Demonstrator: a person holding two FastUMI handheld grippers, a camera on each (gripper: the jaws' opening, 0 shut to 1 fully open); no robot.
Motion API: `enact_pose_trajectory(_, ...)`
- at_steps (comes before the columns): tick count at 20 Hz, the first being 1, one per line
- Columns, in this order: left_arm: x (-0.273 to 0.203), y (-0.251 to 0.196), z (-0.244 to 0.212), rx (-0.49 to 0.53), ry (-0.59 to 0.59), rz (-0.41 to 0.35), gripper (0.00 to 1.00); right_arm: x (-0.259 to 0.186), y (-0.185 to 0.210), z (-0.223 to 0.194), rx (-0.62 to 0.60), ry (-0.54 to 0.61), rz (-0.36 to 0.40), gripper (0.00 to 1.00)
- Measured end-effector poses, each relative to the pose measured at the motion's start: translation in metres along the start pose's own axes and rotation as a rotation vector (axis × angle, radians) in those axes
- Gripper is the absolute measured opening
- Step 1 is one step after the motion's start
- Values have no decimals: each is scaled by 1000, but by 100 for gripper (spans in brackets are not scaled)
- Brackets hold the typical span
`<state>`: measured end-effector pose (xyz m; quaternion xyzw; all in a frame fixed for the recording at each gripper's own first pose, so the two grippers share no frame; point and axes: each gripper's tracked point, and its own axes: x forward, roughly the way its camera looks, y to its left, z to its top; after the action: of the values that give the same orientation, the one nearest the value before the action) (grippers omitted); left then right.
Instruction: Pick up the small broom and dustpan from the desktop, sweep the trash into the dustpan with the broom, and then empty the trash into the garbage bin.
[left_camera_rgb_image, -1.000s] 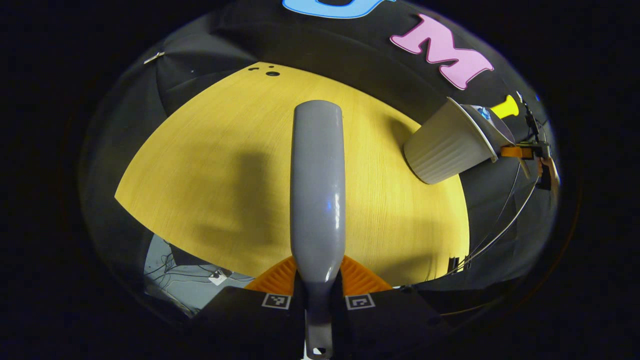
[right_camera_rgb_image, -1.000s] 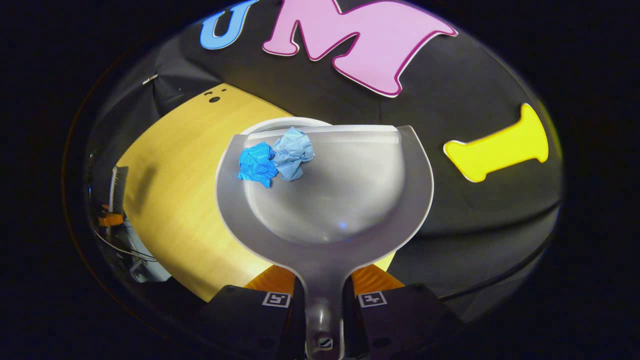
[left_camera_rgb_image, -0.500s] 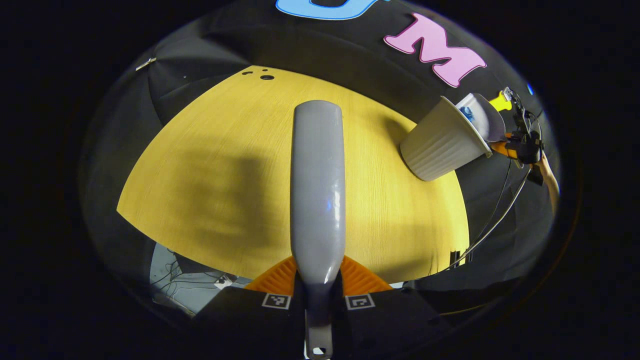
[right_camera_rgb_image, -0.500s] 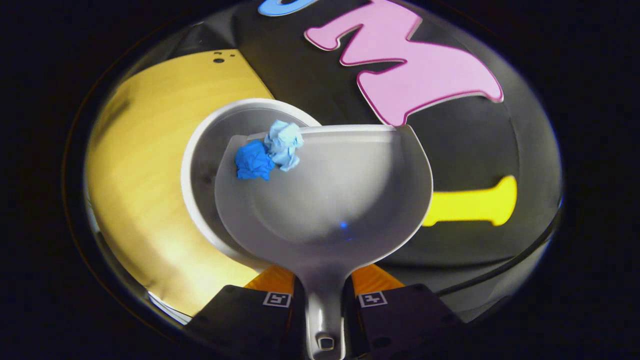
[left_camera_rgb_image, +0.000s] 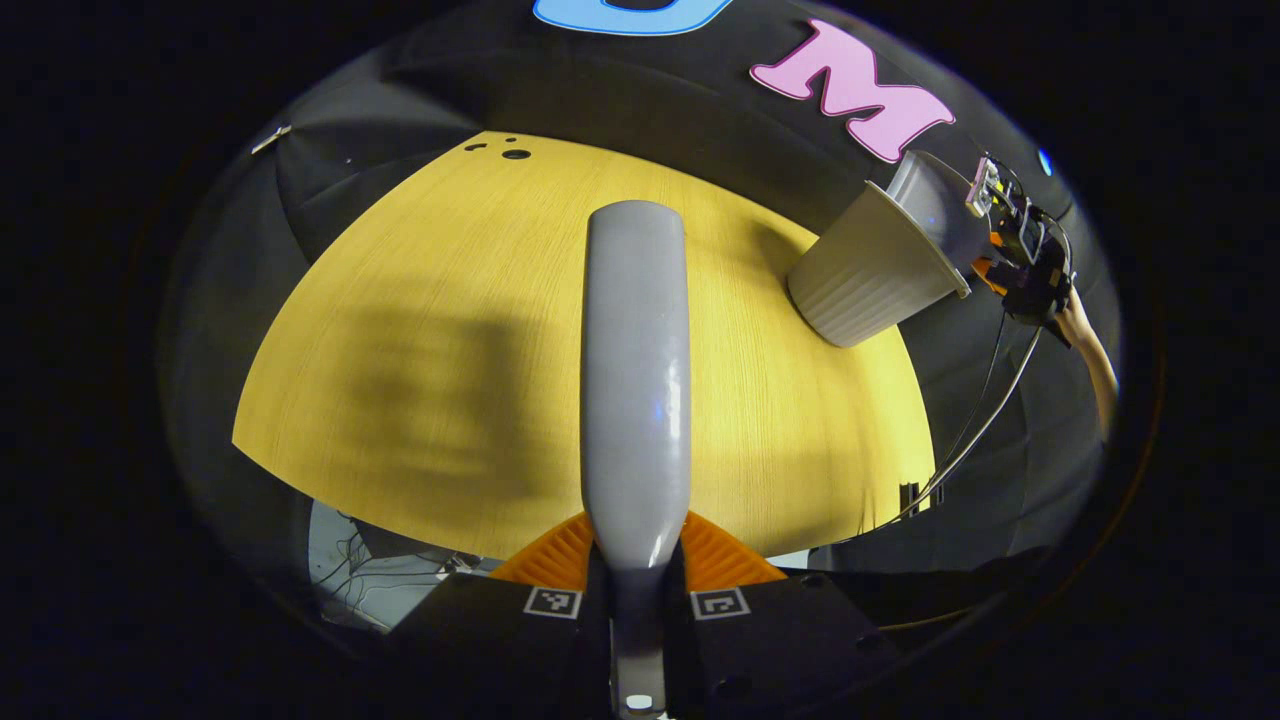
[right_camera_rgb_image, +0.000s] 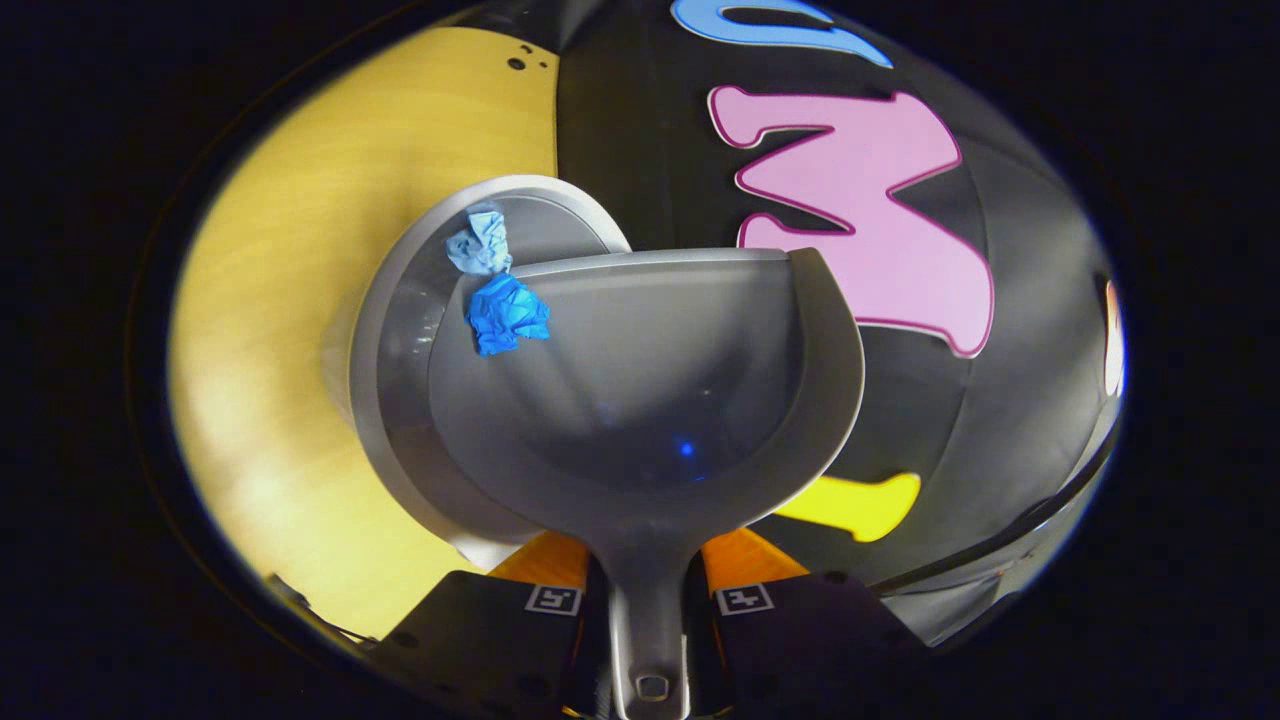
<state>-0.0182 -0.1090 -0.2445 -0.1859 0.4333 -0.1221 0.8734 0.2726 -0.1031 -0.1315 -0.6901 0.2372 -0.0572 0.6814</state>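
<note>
Fingers of right gripper (right_camera_rgb_image: 648, 600) clamped on dustpan (right_camera_rgb_image: 650, 400) handle, pan tipped over garbage bin (right_camera_rgb_image: 400, 300) rim (left gripper (left_camera_rgb_image: 637, 600) clamps the broom (left_camera_rgb_image: 636, 370) above the surface (left_camera_rgb_image: 400, 330)); risk: dark blue wad (right_camera_rgb_image: 508, 315) catches at pan lip, or pale wad (right_camera_rgb_image: 480, 245) misses the bin.

Yellow wooden desktop (left_camera_rgb_image: 420, 330) against dark cloth wall (left_camera_rgb_image: 640, 100).

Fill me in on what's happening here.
A person is emptying swept-up trash. The right gripper holds the dustpan tilted over the garbage bin; the pale paper wad is going over the lip and the blue wad sits at it. The left gripper holds the broom above the desktop.
</note>
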Motion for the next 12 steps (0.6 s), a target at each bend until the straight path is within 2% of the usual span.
enact_pose_trajectory(3, -3, 3, -1, 22, 5, 2, 25, 0, 1, -3, -34, 29, -30, 34)
enact_pose_trajectory(7, -6, 5, -1, 36, 14, -12, 25, 6, -2, -4, -188, 19, -86, 34)
enact_pose_trajectory(8, -7, 6, 0, 41, 17, -17, 25, 7, 0, -5, -196, 17, -88, 34)
enact_pose_trajectory(9, -7, 7, 0, 48, 19, -18, 25, 5, -2, -6, -181, 24, -94, 34)
enact_pose_trajectory(10, -6, 7, -1, 55, 20, -19, 25, 4, -5, -9, -146, 33, -97, 39)
enact_pose_trajectory(11, -6, 7, 0, 59, 20, -19, 25, 4, -8, -12, -96, 46, -92, 34)
enact_pose_trajectory(12, -7, 6, 0, 65, 17, -19, 25, 6, -12, -16, -38, 64, -83, 34)
